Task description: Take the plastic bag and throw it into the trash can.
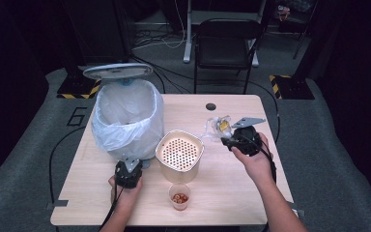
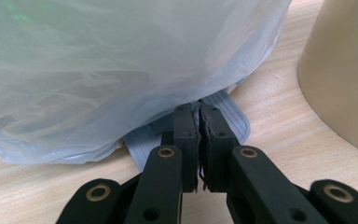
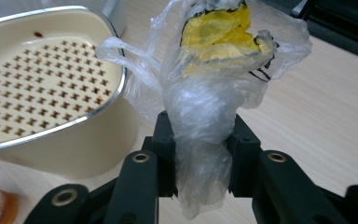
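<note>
Right claw (image 3: 200, 172) clamped on a crumpled clear plastic bag with yellow scraps (image 3: 214, 70), held aloft above the bench (image 1: 232, 193) beside the perforated beige bin (image 1: 179, 153), probably bound for the lined trash can (image 1: 127, 113). Left claw (image 2: 199, 140) pinched shut at its grey pedal (image 2: 226, 116), likely propping the lid (image 1: 118, 71) open. Right hand (image 1: 253, 159) raised; left hand (image 1: 125, 188) low on the bench.

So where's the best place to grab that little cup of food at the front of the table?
Grip the small cup across its side wall near the rim, coming from the front edge. It stands upright and open-topped, and the strainer pot stands close behind it.
</note>
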`<state>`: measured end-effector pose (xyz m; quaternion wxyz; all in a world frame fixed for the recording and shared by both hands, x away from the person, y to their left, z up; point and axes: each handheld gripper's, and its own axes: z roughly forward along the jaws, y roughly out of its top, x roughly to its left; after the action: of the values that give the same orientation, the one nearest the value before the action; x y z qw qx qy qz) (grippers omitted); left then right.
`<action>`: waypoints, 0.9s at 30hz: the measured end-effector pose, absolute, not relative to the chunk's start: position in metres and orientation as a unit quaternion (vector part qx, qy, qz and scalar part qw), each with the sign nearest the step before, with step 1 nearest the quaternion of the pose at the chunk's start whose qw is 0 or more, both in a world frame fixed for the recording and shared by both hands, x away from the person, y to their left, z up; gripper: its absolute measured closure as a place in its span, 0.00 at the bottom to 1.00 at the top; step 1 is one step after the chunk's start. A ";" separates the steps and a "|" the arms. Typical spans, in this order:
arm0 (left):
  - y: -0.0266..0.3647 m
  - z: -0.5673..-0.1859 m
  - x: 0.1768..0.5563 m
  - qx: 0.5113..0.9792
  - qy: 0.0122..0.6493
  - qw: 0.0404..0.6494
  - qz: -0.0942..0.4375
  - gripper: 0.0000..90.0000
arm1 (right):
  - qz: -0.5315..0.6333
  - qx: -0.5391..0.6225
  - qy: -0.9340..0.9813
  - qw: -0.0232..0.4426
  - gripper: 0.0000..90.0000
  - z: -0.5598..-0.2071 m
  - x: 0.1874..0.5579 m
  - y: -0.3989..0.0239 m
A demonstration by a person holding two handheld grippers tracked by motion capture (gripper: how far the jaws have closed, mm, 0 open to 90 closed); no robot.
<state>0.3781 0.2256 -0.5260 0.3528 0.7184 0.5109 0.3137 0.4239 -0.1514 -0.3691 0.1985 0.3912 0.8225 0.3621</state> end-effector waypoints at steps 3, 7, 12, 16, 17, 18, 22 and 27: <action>0.226 -0.526 0.378 0.719 0.511 0.352 0.313 0.95 | 0.370 0.381 0.824 0.197 0.78 -0.358 0.424 -0.146; 0.226 -0.526 0.378 0.718 0.511 0.353 0.314 0.95 | 0.375 0.362 0.831 0.194 0.78 -0.343 0.426 -0.132; 0.225 -0.527 0.378 0.716 0.511 0.356 0.316 0.95 | 0.372 0.350 0.838 0.193 0.78 -0.336 0.429 -0.120; 0.225 -0.526 0.378 0.716 0.512 0.356 0.314 0.95 | 0.374 0.346 0.840 0.186 0.78 -0.333 0.432 -0.109; 0.225 -0.527 0.378 0.715 0.512 0.355 0.316 0.95 | 0.376 0.350 0.838 0.182 0.78 -0.332 0.432 -0.106; 0.226 -0.526 0.378 0.719 0.512 0.353 0.310 0.95 | 0.375 0.341 0.842 0.184 0.78 -0.331 0.433 -0.104; 0.225 -0.527 0.378 0.716 0.512 0.356 0.315 0.95 | 0.380 0.333 0.844 0.178 0.78 -0.327 0.434 -0.096; 0.225 -0.527 0.378 0.715 0.513 0.356 0.314 0.95 | 0.390 0.320 0.845 0.177 0.78 -0.322 0.435 -0.085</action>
<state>0.3781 0.2252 -0.5267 0.3560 0.7153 0.5127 0.3143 0.4353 -0.0849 -0.3218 0.1766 0.3203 0.8452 0.3897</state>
